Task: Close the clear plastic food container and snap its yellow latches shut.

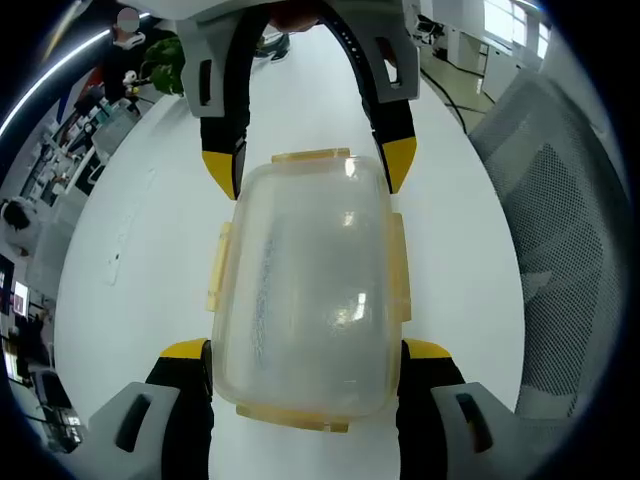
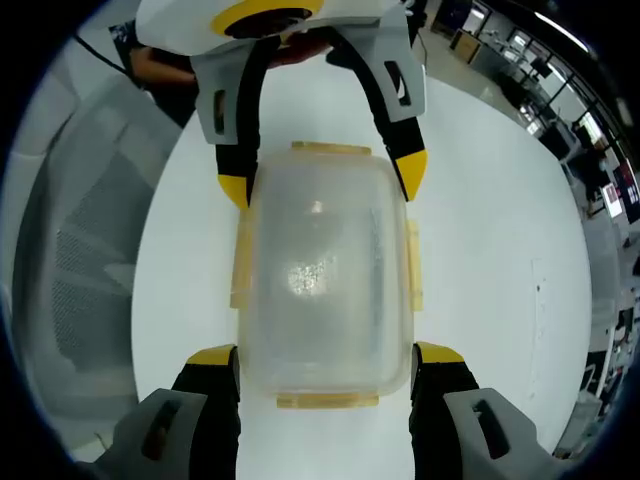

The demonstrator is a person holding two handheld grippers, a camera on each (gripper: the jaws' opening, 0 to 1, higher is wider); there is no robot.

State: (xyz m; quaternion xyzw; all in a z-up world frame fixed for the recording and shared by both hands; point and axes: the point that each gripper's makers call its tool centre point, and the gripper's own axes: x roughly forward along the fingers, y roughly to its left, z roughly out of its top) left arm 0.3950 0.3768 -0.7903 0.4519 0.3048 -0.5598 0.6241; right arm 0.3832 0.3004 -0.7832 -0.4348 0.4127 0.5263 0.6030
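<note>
Straddling frosted rounded container on white table: left claw, right claw, both wide.

White worktop, smooth, glossy, w/ a small dark mark near one edge. Grey mesh office chair just beside worktop. Green plant at far end. Bright windows in bkgd, desks below them. Ceiling strip light overhead. Cluttered desks & shelving along the side; detail too blurred to ID.
</note>
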